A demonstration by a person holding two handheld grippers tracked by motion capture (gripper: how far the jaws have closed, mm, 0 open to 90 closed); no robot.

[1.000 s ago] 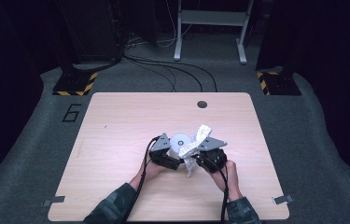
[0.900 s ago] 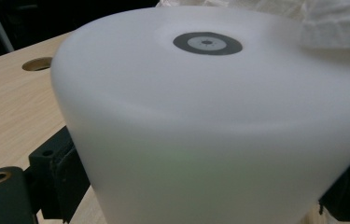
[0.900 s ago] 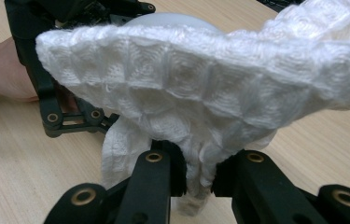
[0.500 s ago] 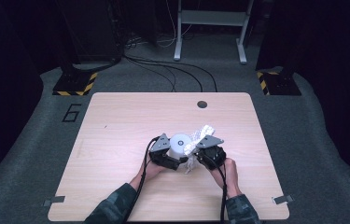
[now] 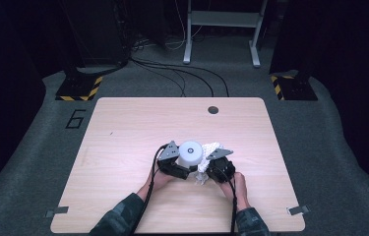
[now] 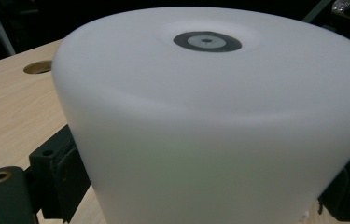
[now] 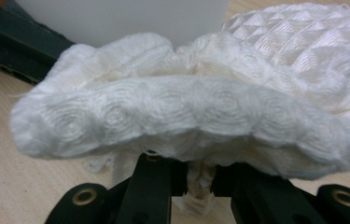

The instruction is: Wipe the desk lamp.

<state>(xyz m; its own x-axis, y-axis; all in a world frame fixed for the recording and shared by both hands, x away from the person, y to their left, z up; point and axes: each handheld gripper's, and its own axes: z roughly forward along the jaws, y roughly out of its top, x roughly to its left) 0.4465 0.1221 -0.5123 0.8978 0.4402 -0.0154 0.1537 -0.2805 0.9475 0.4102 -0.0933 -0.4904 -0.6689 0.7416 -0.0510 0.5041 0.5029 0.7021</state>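
Observation:
A white cylinder [image 5: 190, 153] with a dark ring on its flat top [image 6: 206, 41] stands upright on the wooden table [image 5: 138, 123], near the front middle. My left gripper [image 5: 184, 168] is shut on it, a black jaw pressed on each side [image 6: 56, 172]. A white textured cloth [image 5: 210, 147] lies bunched against the cylinder's right side. My right gripper [image 5: 205, 172] is shut on the cloth, whose lower fold [image 7: 200, 183] is pinched between the jaws. In the right gripper view the cloth [image 7: 186, 116] bulges over the jaws, with the cylinder [image 7: 126, 18] just behind it.
A round hole [image 5: 213, 109] sits near the table's far edge. Beyond the table are black cables [image 5: 182, 73], a metal stand [image 5: 221, 29] and two hazard-striped bases [image 5: 79, 88] [image 5: 290, 86]. Tape tabs [image 5: 55, 212] mark the front corners.
The right gripper has come down with the cloth, which stood raised above the cylinder a second ago and now rests low against its right side. The left gripper and cylinder have not moved.

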